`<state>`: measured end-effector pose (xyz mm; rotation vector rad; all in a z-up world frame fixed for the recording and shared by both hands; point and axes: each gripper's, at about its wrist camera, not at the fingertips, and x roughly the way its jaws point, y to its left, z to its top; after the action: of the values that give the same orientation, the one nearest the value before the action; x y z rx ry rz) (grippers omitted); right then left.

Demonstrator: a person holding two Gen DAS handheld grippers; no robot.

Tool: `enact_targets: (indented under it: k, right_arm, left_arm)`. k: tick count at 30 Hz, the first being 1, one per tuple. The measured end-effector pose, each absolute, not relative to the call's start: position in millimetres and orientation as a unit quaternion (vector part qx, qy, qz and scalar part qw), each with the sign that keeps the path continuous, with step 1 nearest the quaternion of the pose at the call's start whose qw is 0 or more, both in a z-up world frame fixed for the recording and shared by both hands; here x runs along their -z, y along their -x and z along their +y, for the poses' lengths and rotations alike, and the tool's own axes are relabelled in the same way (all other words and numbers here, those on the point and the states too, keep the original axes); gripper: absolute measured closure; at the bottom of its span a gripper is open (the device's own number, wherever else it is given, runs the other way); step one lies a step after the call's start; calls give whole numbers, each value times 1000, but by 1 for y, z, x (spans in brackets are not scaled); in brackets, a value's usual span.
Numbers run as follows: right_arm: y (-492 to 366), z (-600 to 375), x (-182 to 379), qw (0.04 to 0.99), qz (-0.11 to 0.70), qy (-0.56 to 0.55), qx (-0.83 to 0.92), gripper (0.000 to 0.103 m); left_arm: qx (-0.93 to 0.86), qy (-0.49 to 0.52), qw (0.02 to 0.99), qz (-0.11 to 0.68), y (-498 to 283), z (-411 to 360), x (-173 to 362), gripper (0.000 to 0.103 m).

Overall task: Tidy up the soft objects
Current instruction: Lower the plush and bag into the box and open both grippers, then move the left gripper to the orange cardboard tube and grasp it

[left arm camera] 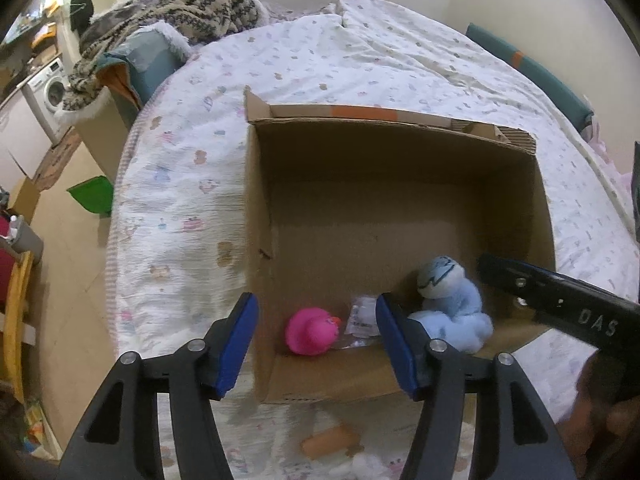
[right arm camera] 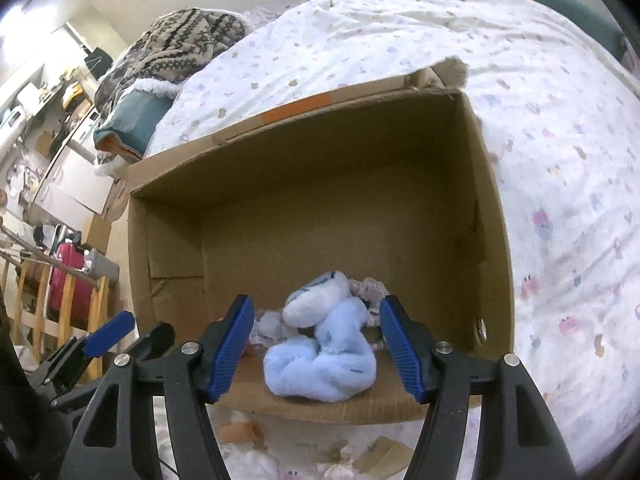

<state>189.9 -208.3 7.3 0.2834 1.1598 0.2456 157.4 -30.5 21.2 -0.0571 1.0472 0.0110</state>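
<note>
Both tongs are hanging with jaws apart and gripping nothing above the cardboard box [left arm camera: 400, 200] on the bed [left arm camera: 180, 184]: the left gripper [left arm camera: 316, 344] over the pink plush [left arm camera: 310, 330], the right gripper [right arm camera: 316, 344] over the pale blue plush [right arm camera: 324, 356], both toys lying inside by the near wall.

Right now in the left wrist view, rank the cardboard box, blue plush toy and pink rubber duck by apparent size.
1. cardboard box
2. blue plush toy
3. pink rubber duck
The duck and toy lie at similar depth, so that order seems fair.
</note>
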Motion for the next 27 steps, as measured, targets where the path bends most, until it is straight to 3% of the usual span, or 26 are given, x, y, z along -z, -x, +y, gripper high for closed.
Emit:
enact_targets:
  k: [27]
  right_arm:
    - [-117, -231, -20, 838, 522, -123, -99, 34]
  left_arm:
    - [-25, 33, 859, 510, -96, -18, -21, 45]
